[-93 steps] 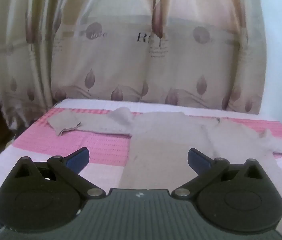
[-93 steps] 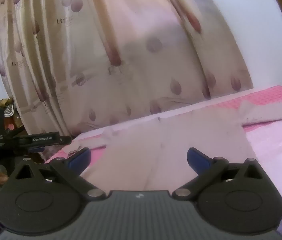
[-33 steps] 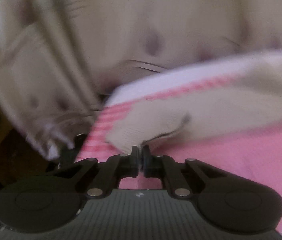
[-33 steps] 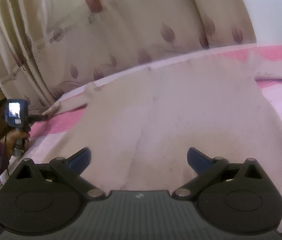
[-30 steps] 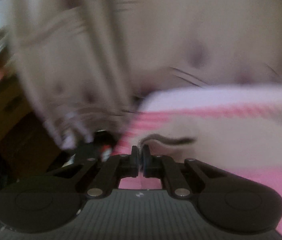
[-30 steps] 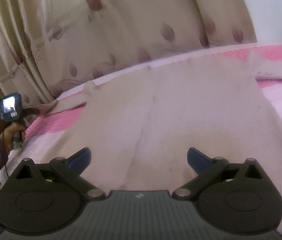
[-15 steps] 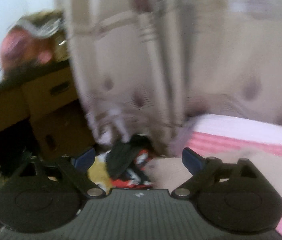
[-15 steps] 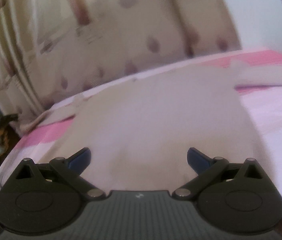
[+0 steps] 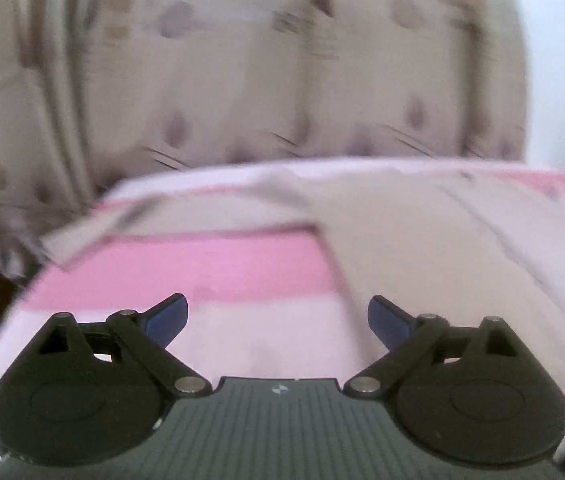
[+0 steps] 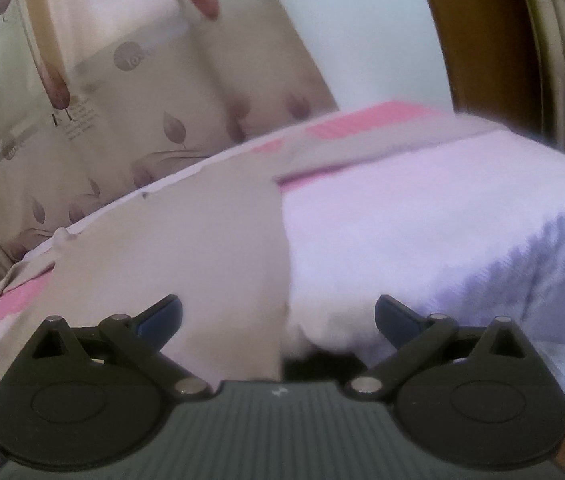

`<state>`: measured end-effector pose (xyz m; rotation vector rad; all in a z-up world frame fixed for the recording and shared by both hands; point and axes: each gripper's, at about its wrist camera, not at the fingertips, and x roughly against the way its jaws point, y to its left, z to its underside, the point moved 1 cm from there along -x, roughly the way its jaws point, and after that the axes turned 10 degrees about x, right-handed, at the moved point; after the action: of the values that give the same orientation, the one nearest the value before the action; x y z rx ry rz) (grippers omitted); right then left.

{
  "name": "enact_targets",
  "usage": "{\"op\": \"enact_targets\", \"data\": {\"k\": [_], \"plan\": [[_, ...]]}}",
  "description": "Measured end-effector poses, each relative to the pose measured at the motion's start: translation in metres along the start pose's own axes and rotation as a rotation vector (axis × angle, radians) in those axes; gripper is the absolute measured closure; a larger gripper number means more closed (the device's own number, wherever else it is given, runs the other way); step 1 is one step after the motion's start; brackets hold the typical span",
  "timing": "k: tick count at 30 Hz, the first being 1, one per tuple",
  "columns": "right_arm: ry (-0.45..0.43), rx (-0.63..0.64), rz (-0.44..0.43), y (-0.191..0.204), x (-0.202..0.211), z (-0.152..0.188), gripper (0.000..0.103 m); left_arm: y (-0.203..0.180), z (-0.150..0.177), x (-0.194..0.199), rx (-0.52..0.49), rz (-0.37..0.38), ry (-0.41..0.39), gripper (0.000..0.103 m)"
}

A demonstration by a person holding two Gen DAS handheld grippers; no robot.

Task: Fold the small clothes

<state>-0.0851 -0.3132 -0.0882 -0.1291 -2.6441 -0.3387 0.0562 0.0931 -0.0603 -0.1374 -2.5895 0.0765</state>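
The left gripper [image 9: 278, 316] has its two blue tips wide apart. They have just been opening, and nothing sits between them. Only the pink and white bed cover [image 9: 210, 268] shows in the gap.

In the left wrist view, which is blurry, the beige sweater [image 9: 410, 240] lies flat on the bed. Its body fills the middle right of the picture. One long sleeve [image 9: 154, 220] stretches out to the left, and its end lies near the left edge of the bed. The leaf-print curtain [image 9: 242, 80] hangs behind, across the top of the picture.

The right gripper [image 10: 278, 316] is also wide open and holds nothing. In the right wrist view the sweater [image 10: 186, 248] lies in the lower left and middle. Its straight side edge runs down the middle of the picture, into the gap between the tips. To the right of that edge the white part of the bed cover [image 10: 422, 220] is bare. The other sleeve [image 10: 362, 144] reaches toward the upper right, over a pink stripe. A brown wooden frame [image 10: 478, 40] stands in the upper right.
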Motion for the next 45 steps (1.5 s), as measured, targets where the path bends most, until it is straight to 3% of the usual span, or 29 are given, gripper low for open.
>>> {"op": "enact_targets", "data": {"k": [4, 9, 13, 16, 18, 20, 24, 27, 31, 33, 35, 40, 41, 44, 45], "plan": [[-0.026, 0.013, -0.028, -0.004, 0.003, 0.007, 0.000, -0.012, 0.024, 0.006, 0.007, 0.035, 0.044, 0.008], [-0.111, 0.012, -0.060, -0.016, 0.007, -0.009, 0.000, -0.011, 0.023, 0.005, 0.044, 0.031, 0.050, 0.008], [-0.183, -0.086, -0.091, -0.058, -0.013, -0.042, 0.000, -0.022, 0.019, 0.005, 0.050, 0.001, 0.007, 0.007], [-0.209, -0.213, -0.078, -0.109, -0.042, -0.071, 0.002, -0.027, 0.007, -0.009, 0.075, -0.032, -0.031, 0.006], [-0.221, -0.327, -0.066, -0.153, -0.060, -0.088, 0.025, -0.028, -0.002, -0.023, 0.109, -0.046, -0.044, 0.006], [-0.208, -0.460, -0.021, -0.202, -0.078, -0.104, 0.038, -0.028, -0.008, -0.037, 0.152, -0.059, -0.064, 0.006], [-0.192, -0.609, 0.096, -0.286, -0.099, -0.131, 0.037, -0.030, -0.021, -0.072, 0.195, -0.074, -0.025, 0.004], [-0.113, -0.645, 0.184, -0.333, -0.115, -0.148, 0.031, -0.030, -0.023, -0.094, 0.208, -0.084, 0.034, 0.004], [0.016, -0.678, 0.225, -0.376, -0.144, -0.150, 0.028, -0.029, -0.014, -0.112, 0.240, -0.095, 0.093, 0.004], [0.047, -0.790, 0.128, -0.395, -0.163, -0.142, 0.028, -0.028, -0.012, -0.117, 0.236, -0.094, 0.131, 0.004], [0.055, -0.932, -0.006, -0.407, -0.182, -0.132, 0.025, -0.027, -0.011, -0.115, 0.238, -0.091, 0.117, 0.003], [-0.036, -1.047, -0.102, -0.419, -0.207, -0.122, 0.022, -0.020, -0.008, -0.106, 0.242, -0.103, 0.133, 0.003], [-0.037, -1.038, -0.097, -0.417, -0.213, -0.123, 0.024, -0.018, -0.007, -0.103, 0.235, -0.110, 0.139, 0.003], [-0.037, -0.960, -0.050, -0.414, -0.226, -0.128, 0.064, -0.018, -0.005, -0.096, 0.180, -0.144, 0.155, 0.002], [-0.038, -0.933, -0.025, -0.414, -0.225, -0.129, 0.070, -0.019, -0.004, -0.093, 0.163, -0.157, 0.152, 0.002]]}}
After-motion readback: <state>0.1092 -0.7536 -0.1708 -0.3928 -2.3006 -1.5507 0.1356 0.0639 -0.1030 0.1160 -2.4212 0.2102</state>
